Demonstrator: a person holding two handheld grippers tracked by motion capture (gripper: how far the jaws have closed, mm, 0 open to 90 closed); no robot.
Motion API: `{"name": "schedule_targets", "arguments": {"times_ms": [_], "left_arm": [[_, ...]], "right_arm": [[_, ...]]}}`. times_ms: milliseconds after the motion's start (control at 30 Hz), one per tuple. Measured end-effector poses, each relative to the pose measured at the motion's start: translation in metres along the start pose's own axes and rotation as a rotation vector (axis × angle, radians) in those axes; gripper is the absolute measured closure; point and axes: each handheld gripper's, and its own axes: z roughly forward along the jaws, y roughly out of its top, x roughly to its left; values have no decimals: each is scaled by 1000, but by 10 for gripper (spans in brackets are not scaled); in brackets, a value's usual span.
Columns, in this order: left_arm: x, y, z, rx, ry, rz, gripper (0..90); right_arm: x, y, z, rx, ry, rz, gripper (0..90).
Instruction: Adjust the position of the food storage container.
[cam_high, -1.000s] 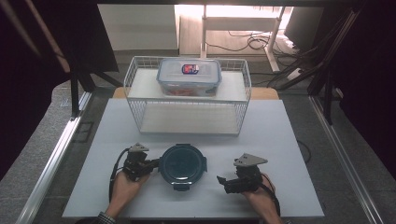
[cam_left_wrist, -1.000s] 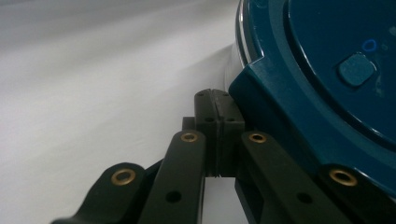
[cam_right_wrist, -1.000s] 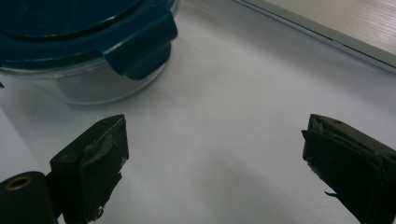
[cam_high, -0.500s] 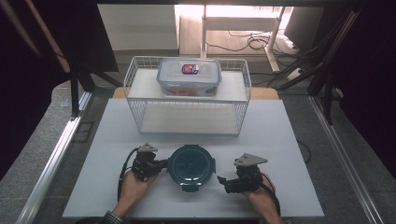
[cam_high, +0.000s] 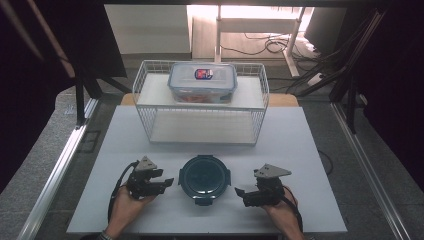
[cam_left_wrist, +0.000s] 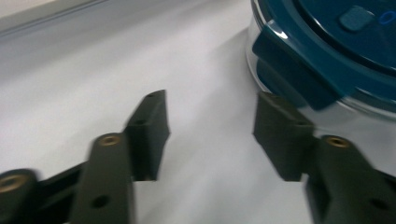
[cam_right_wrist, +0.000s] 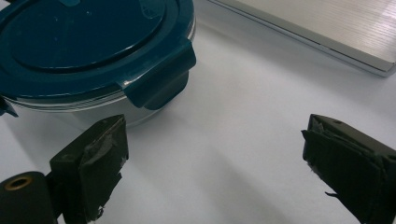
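The white counter (cam_high: 310, 150) is carrying a wire basket (cam_high: 150, 95) at the far side and, near centre, the round teal-lidded container (cam_high: 204, 179) — the left gripper (cam_high: 161, 184), its jaws just opening and empty, and the right gripper (cam_high: 242, 194), jaws released, are flanking it.

Your left gripper view is smeared by motion: both fingers (cam_left_wrist: 148, 133) have soft edges, and the round container (cam_left_wrist: 327, 56) is cut off by the top and right edges, so you see just one latch of its teal lid. In the right gripper view that container (cam_right_wrist: 93, 56) runs off the top and left edges, and the right finger (cam_right_wrist: 348, 163) is clipped at the bottom right corner. From the high view, the label on the rectangular box (cam_high: 202, 82) in the wire basket (cam_high: 200, 125) near the worktop's far edge is too small to read, and its contents are indistinct.
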Motion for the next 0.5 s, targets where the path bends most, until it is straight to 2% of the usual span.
{"name": "schedule_targets", "arguments": {"times_ms": [33,133,200,267,333,500], "left_arm": [[0,0,0,0,0,0,374],[1,-4,-7,-35,-53,-23,277],[2,-7,-8,-34,-81,-26,239],[0,-11,-8,-22,-91,-12,221],[-2,-13,-8,-11,-80,10,183],[-2,-16,-8,-11,-90,12,139]], "right_arm": [[0,0,0,0,0,0,67],[2,1,-2,-5,4,-6,65],[2,1,-2,-13,10,-9,64],[3,1,-3,-15,12,-9,62],[3,1,-3,-20,17,-10,61],[6,1,-2,-17,23,-21,57]]}}
